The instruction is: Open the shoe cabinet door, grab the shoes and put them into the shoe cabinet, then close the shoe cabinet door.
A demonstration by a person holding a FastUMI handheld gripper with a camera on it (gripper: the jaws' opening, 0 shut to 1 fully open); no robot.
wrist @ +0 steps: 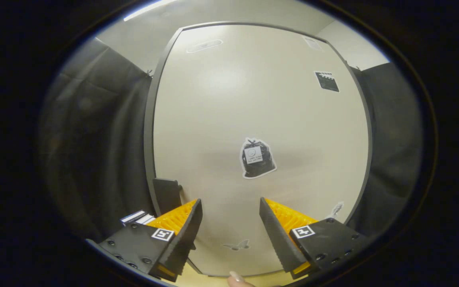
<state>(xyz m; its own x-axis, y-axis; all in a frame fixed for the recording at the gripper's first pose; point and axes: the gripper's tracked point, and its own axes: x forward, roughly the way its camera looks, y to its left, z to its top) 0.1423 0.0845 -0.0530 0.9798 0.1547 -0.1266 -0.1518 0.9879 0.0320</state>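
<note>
The tongs (230, 207) stand spread, gripping nothing, facing the closed cream flat-panel shoe cabinet door (253, 99). A black bag-shaped sticker (256, 157) sits on the door beyond the fingers.

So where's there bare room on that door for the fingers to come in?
The gripper is open, holding nothing. The cream door is bare between and just ahead of the fingers, up to the trash bag sticker. It's crowded by the left finger, where the dark handle sits at the door edge.
</note>
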